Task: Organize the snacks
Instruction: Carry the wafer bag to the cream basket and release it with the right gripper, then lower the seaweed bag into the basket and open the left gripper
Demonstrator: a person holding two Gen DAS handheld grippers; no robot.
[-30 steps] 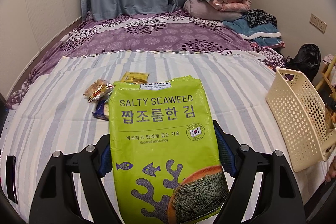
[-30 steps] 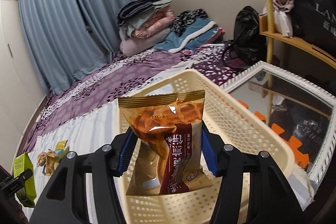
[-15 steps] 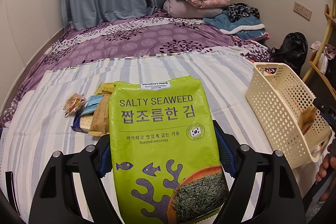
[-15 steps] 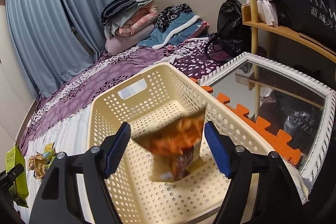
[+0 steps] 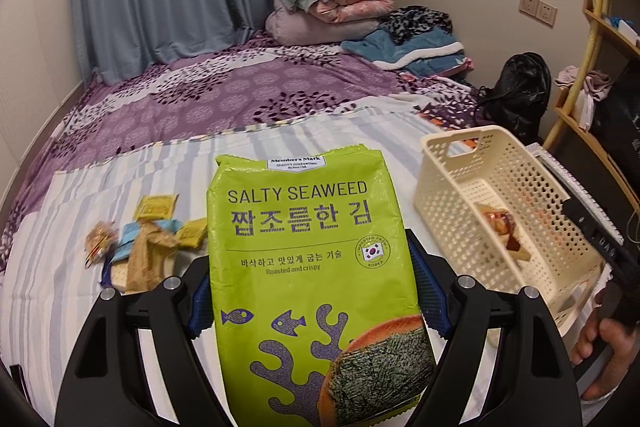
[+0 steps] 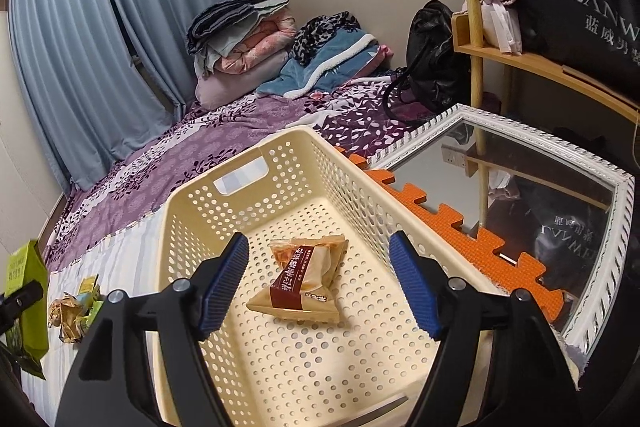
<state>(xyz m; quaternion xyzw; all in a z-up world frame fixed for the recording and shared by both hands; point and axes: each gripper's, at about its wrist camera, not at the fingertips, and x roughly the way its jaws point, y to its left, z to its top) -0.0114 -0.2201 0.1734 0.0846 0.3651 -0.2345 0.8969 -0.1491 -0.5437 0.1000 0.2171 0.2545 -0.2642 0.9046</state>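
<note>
A glossy green seaweed bag (image 5: 312, 267) is clamped upright between the left gripper's (image 5: 312, 291) ribbed blue pads. The right gripper (image 6: 320, 281), its jaws just opened, is held empty above a perforated cream plastic basket (image 6: 280, 155) where a crinkled snack packet (image 6: 306, 279) is lying

The left gripper (image 5: 310, 291) pointed forward and down over the bed, its blue pads pressed on the two side edges of an upright seaweed bag (image 5: 308, 267). The right gripper (image 6: 318, 283) hung tilted down above the basket (image 6: 192, 211); its jaws had just been opening and stood apart, nothing between the pads, a snack pack (image 6: 306, 277) lying on the basket floor below them. In the left wrist view, a bare hand (image 5: 608, 355) at the basket's near right corner gripped the right gripper's black handle.
</note>
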